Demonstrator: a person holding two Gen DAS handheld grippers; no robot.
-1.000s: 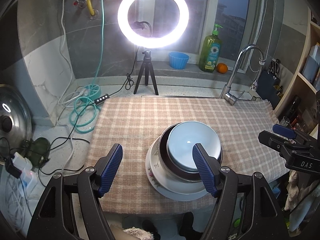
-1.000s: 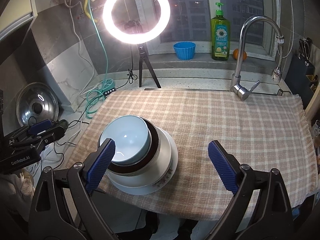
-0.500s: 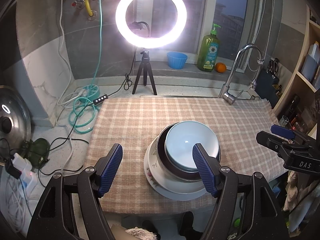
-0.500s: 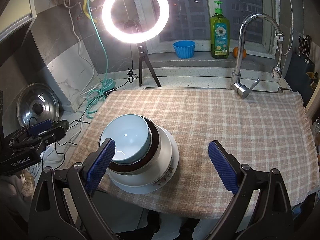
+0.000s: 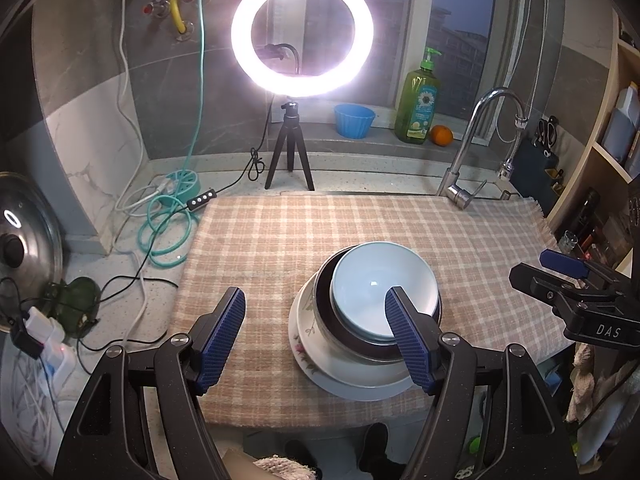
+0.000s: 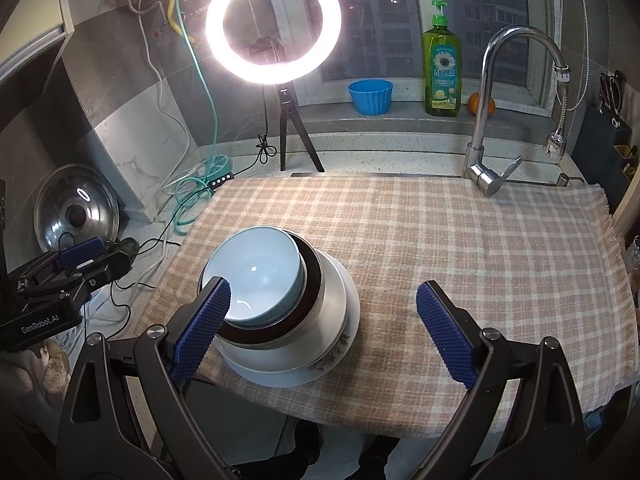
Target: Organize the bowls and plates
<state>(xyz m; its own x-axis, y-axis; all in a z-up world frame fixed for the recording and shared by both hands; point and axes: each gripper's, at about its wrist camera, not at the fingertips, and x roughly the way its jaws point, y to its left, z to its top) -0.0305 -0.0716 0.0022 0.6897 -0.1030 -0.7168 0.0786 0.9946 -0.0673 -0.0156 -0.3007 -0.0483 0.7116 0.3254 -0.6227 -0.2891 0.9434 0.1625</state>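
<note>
A light blue bowl (image 5: 380, 284) sits in a dark-rimmed bowl (image 5: 324, 316), on a white bowl and a floral plate (image 5: 306, 332), stacked near the front edge of the checked cloth (image 5: 280, 240). My left gripper (image 5: 316, 336) is open and empty, held above the front edge just left of the stack. My right gripper (image 6: 324, 328) is open and empty, just right of the stack. The stack shows in the right wrist view with the blue bowl (image 6: 260, 272) on top and the plate (image 6: 336, 352) beneath.
A ring light on a tripod (image 5: 290, 152), a blue cup (image 5: 354, 120), a soap bottle (image 5: 418, 108) and an orange (image 5: 441, 135) stand at the back. A faucet (image 5: 476, 148) rises at the back right. Cables (image 5: 168, 220) and a pot lid (image 5: 24, 236) lie left.
Both grippers have drawn back slightly and risen a little from the stack. The dishes have not moved.
</note>
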